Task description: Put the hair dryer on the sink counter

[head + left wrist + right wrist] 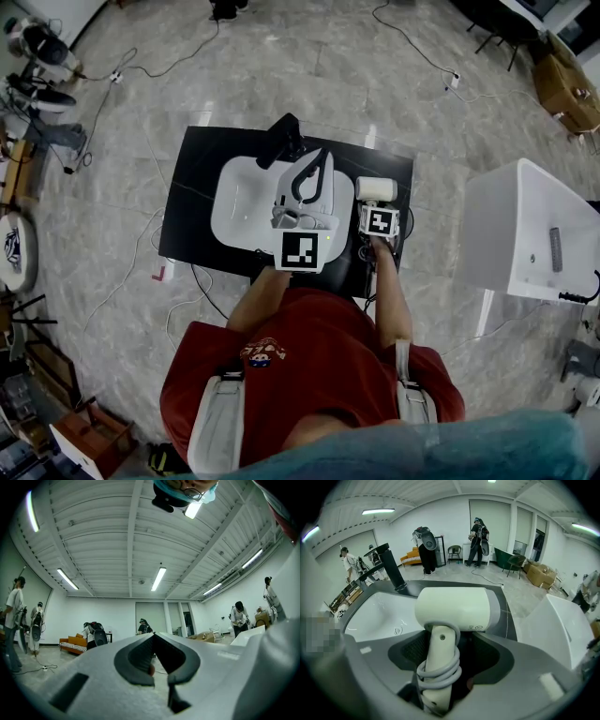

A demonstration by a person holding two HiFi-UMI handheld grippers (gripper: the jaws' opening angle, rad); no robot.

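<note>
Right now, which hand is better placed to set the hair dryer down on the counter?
Right: the right tool has the hair dryer between its open jaws, over the counter beside the sink. The left tool is shut, empty, and points away from it.

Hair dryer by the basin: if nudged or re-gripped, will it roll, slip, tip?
The hair dryer has a round barrel, so it may roll or pivot on the counter if nudged. Its shell looks smooth and glossy, so it is probably slippery to grip. The cord coiled round the handle is floppy and could shift under a grip.
</note>
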